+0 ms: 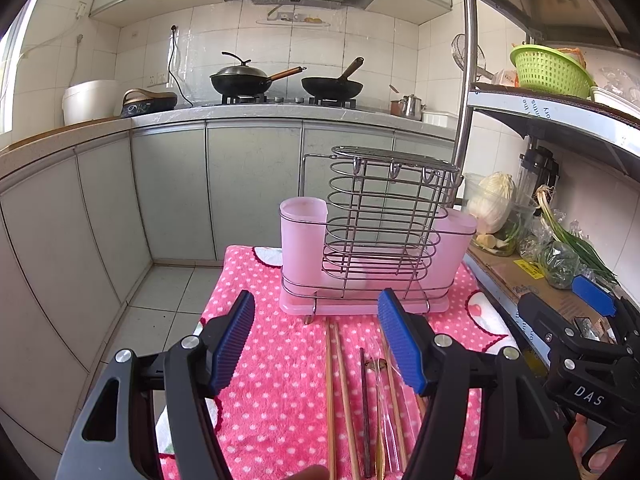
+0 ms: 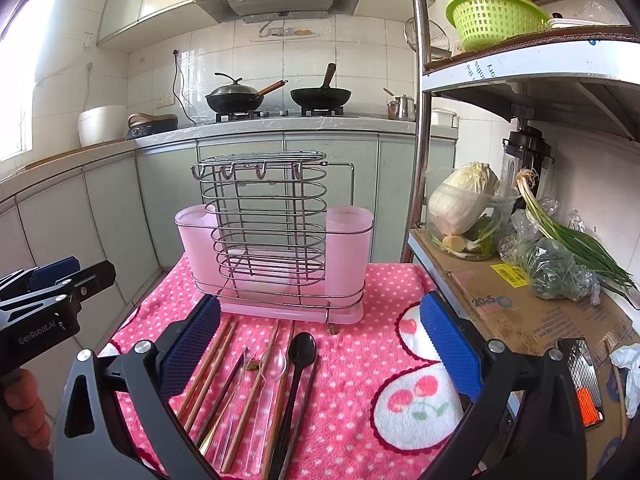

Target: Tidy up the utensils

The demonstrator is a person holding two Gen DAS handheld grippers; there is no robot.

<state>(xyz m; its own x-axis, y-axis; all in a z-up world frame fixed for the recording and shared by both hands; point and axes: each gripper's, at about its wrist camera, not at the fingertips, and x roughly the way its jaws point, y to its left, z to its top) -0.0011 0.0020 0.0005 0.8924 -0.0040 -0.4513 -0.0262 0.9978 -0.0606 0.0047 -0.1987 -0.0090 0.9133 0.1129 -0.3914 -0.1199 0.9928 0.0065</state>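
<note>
A pink utensil holder with a wire rack (image 1: 376,240) (image 2: 276,248) stands at the far end of a pink dotted towel (image 1: 280,360) (image 2: 360,360). In front of it lie several wooden chopsticks (image 1: 340,392) (image 2: 208,368), a dark chopstick (image 1: 365,400), a black spoon (image 2: 298,372) and a clear plastic spoon (image 2: 269,376). My left gripper (image 1: 316,344) is open above the near ends of the utensils; it also shows in the right wrist view (image 2: 60,280). My right gripper (image 2: 320,344) is open over the spoons and chopsticks; it also shows in the left wrist view (image 1: 576,312). Both are empty.
A metal shelf rack (image 2: 520,312) with cardboard, cabbage (image 2: 464,200), green onions (image 2: 576,244) and a green basket (image 2: 492,20) stands close on the right. Kitchen cabinets (image 1: 172,192) and a stove with two woks (image 1: 288,80) lie beyond. Tiled floor (image 1: 160,304) is left of the towel.
</note>
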